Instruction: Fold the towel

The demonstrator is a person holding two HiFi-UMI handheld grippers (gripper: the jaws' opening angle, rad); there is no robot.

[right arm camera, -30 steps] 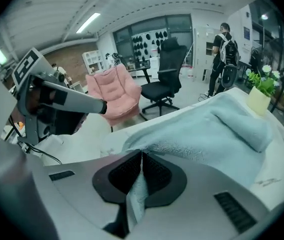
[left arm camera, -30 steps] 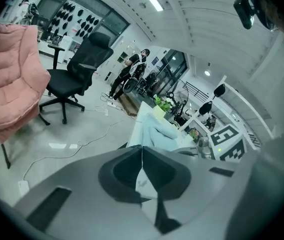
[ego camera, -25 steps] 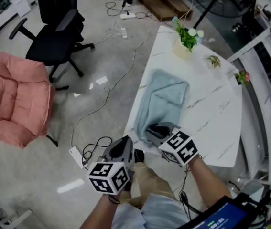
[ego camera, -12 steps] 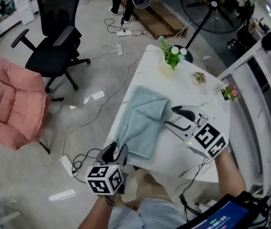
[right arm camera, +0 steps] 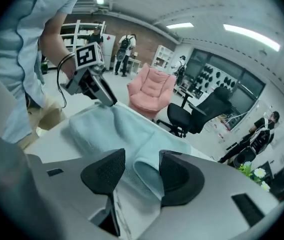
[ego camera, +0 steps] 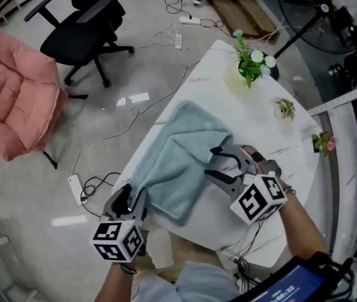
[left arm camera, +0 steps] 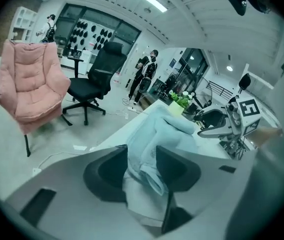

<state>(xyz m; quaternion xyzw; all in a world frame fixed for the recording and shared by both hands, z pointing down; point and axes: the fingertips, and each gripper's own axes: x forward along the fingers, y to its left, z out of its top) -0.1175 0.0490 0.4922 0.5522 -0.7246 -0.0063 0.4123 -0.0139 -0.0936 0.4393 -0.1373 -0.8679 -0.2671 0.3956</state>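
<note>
A pink armchair point(ego camera: 14, 93) and a black office chair point(ego camera: 90, 24) stand on the floor at left, with cables point(ego camera: 102, 182) trailing beside the white marble counter point(ego camera: 266, 131). At the counter's near-left edge the left gripper point(ego camera: 130, 197) has its jaws spread, having just been opening. A bunched corner of the pale blue towel point(ego camera: 175, 159) lies loose between them. The towel lies rumpled along the counter's left side, reaching that edge. To its right, the right gripper point(ego camera: 218, 162) has a raised fold of the cloth between its jaws. These too have just been opening and stand apart, one pad clear of the fold. A potted plant point(ego camera: 250, 58) stands at the counter's far end.
</note>
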